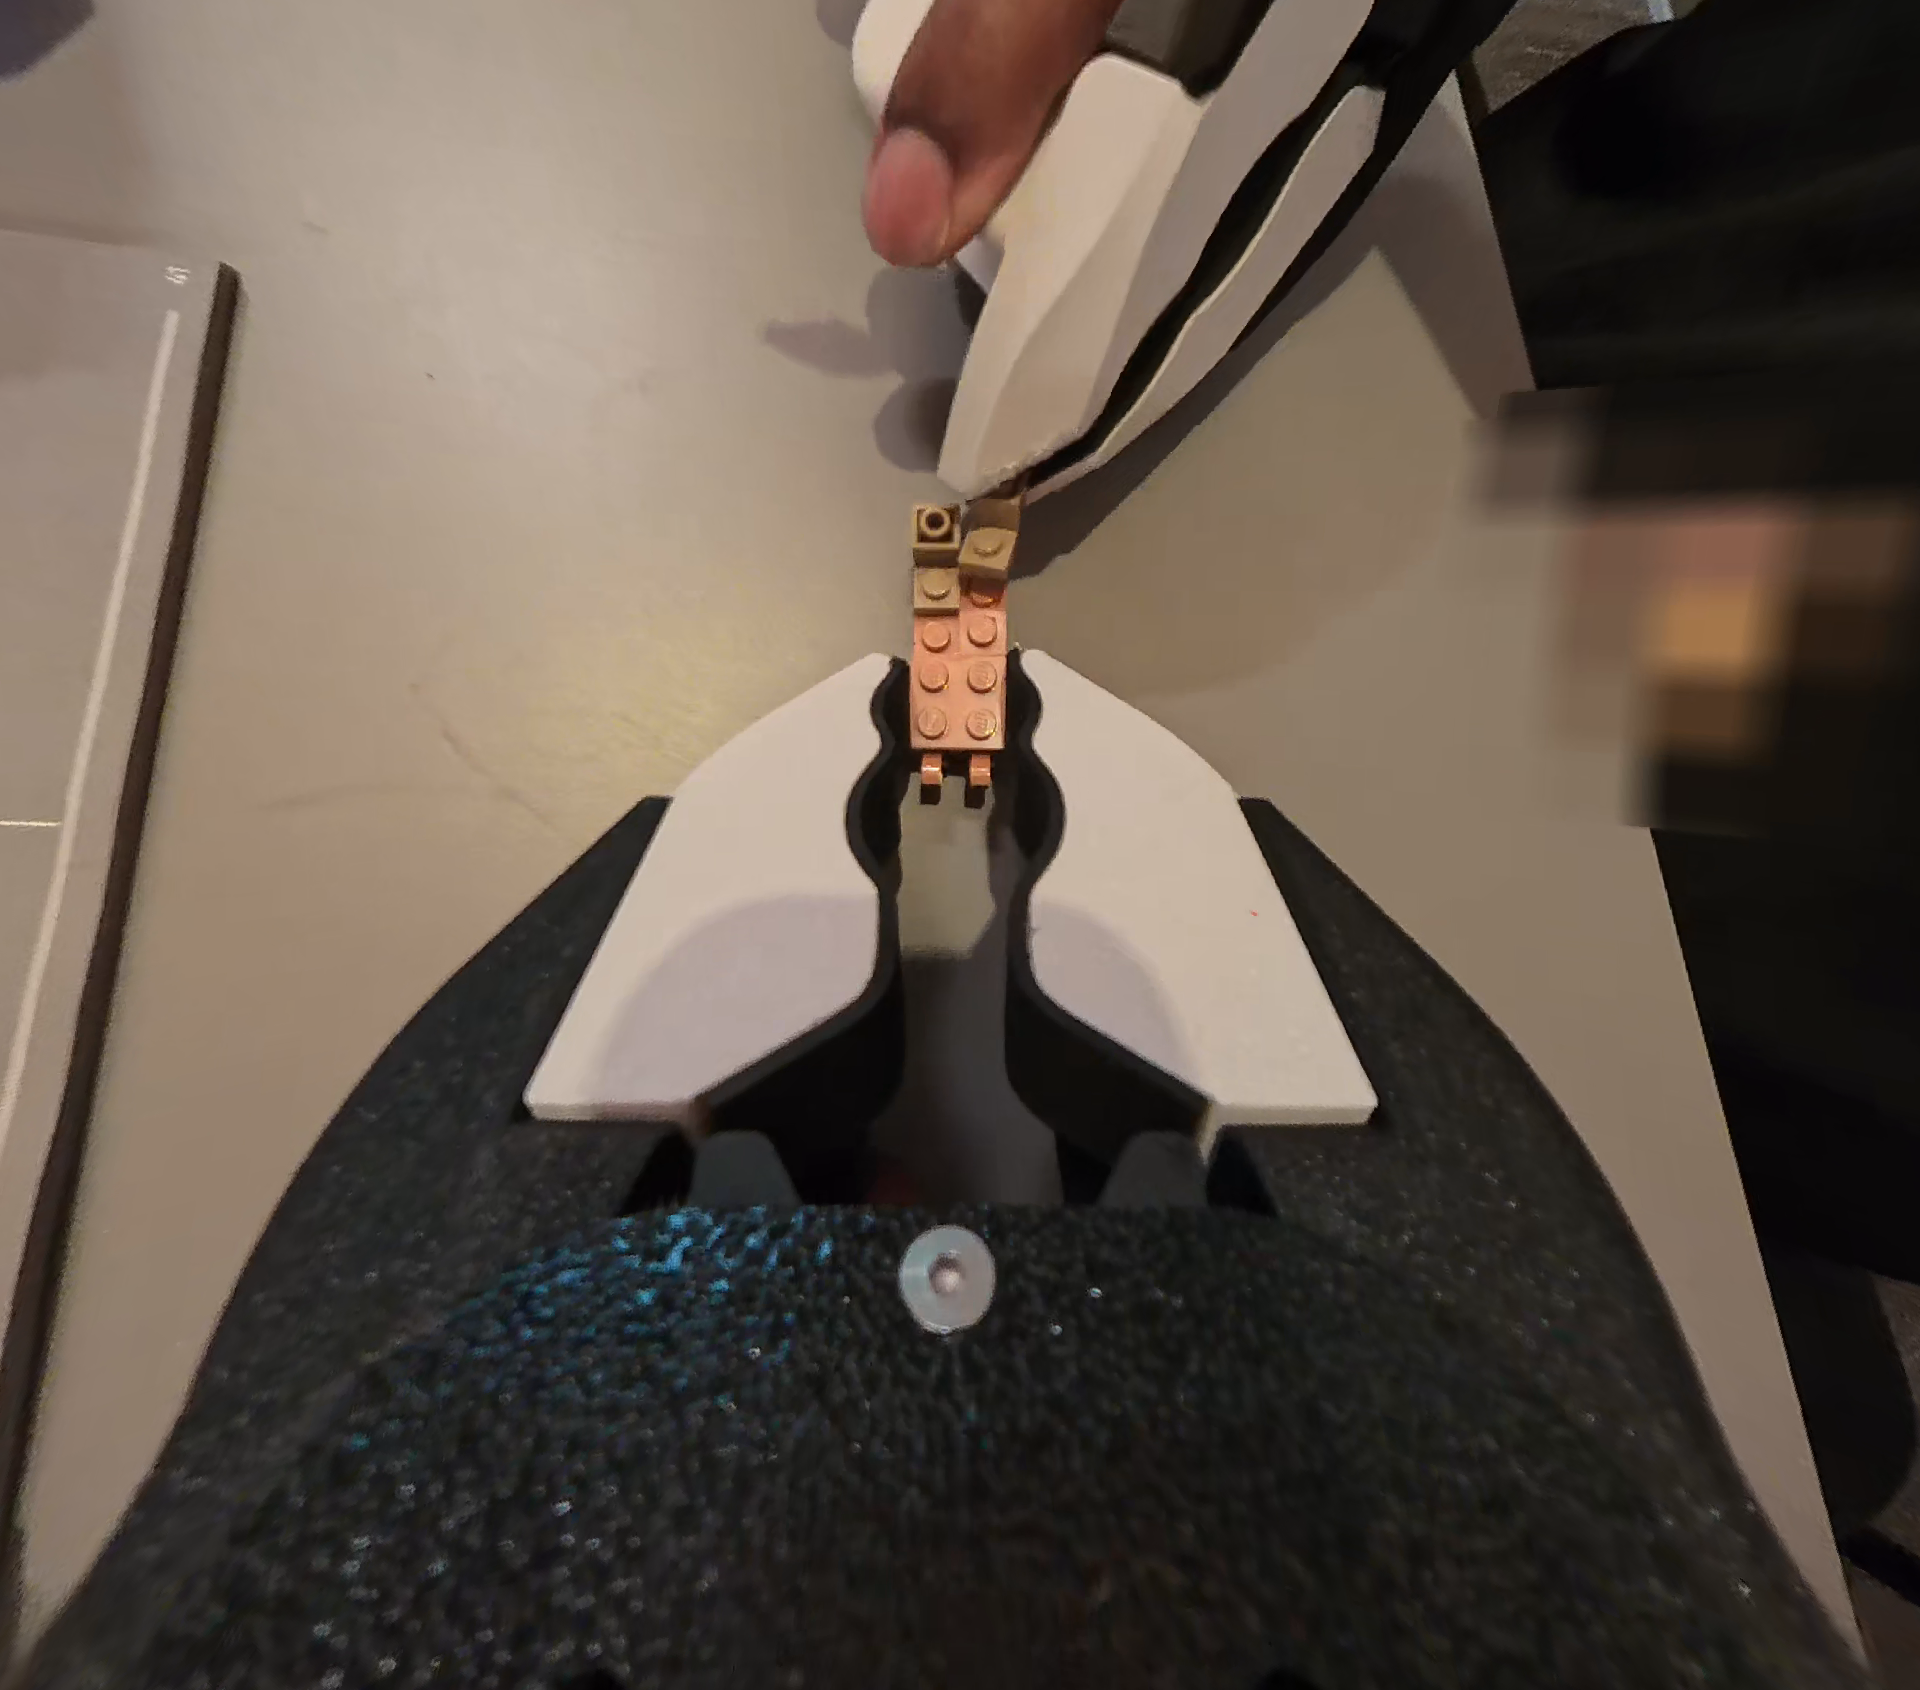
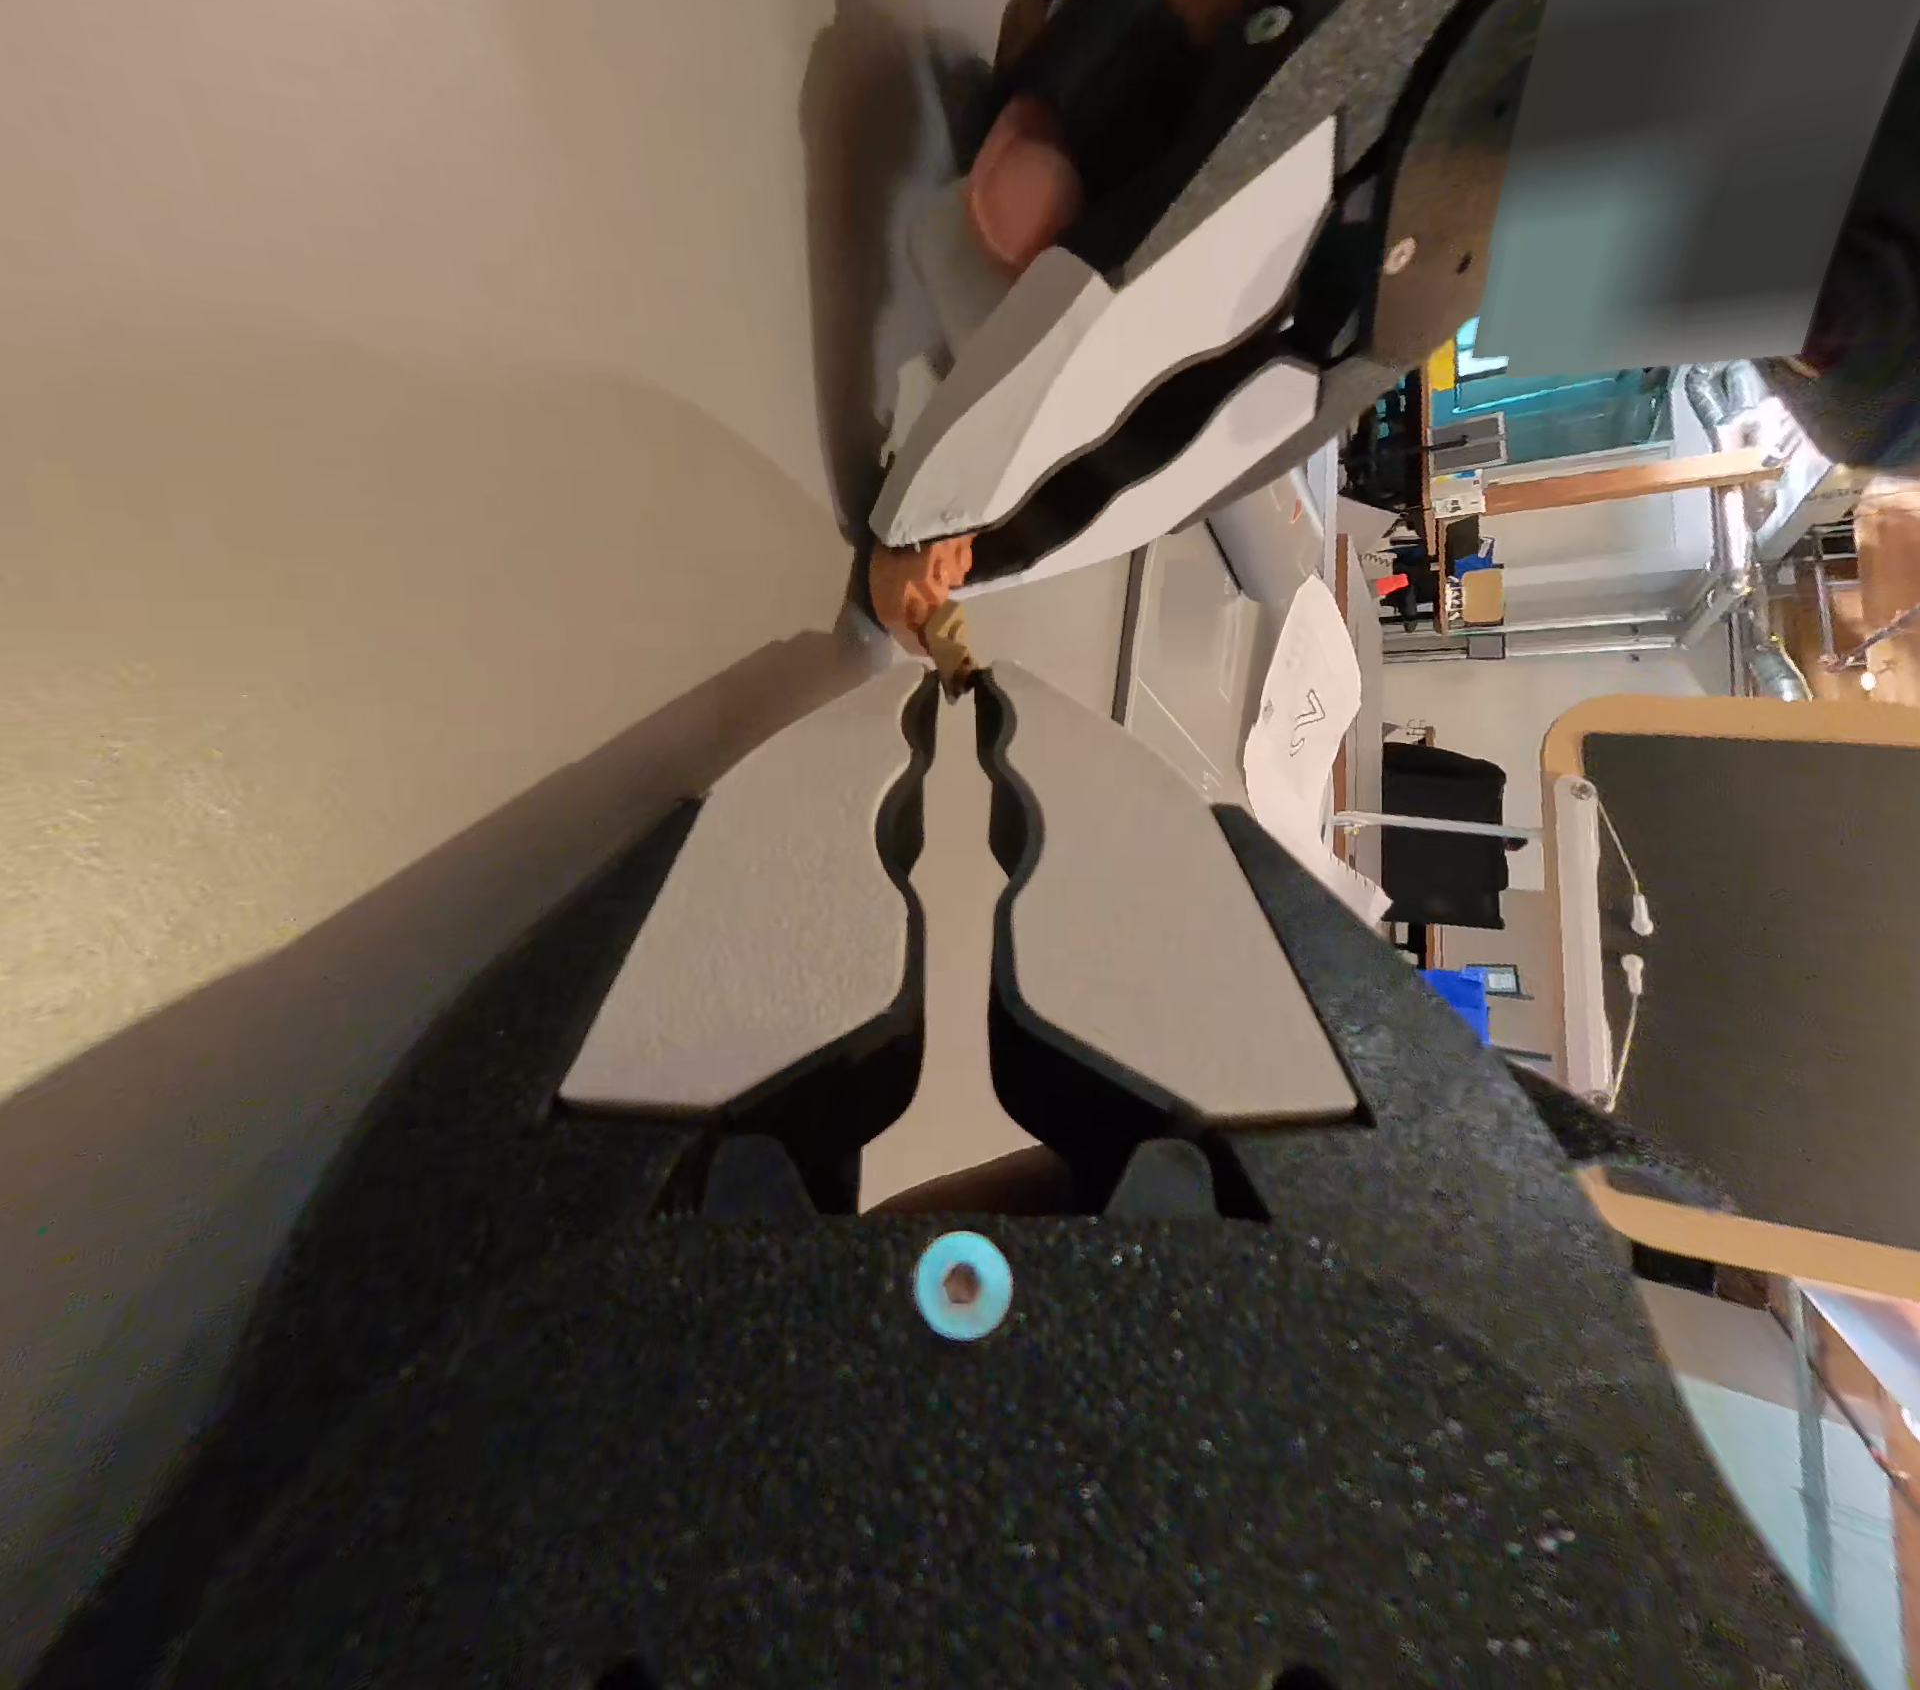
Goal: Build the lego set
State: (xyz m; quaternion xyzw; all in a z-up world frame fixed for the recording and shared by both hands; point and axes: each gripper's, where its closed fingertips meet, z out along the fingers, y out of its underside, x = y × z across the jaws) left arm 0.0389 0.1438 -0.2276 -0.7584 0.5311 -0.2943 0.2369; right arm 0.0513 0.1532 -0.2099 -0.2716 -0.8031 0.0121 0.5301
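Note:
My left gripper (image 1: pixel 958 695) is shut on a small orange studded brick assembly (image 1: pixel 958 690), pads pressed on its two sides, just above the grey table (image 1: pixel 520 186). Two small tan pieces (image 1: pixel 935 560) sit at its far end. My right gripper (image 1: pixel 997 487) comes in from the upper right and is shut on the right-hand tan piece (image 1: pixel 987 549), which touches the orange assembly's far end. In the right wrist view, my right gripper (image 2: pixel 961 684) pinches the tan piece (image 2: pixel 948 638) at its tips, and the left gripper (image 2: pixel 925 549) holds the orange assembly (image 2: pixel 914 586) just beyond.
A grey board with a dark edge (image 1: pixel 104 601) lies at the left of the table. A person's hand (image 1: pixel 987 30) holds the right gripper. Beyond the table edge are a paper sheet (image 2: pixel 1309 705), a dark wood-rimmed panel (image 2: pixel 1714 965) and room furniture. Both grippers' tips are close together, under 4 cm apart.

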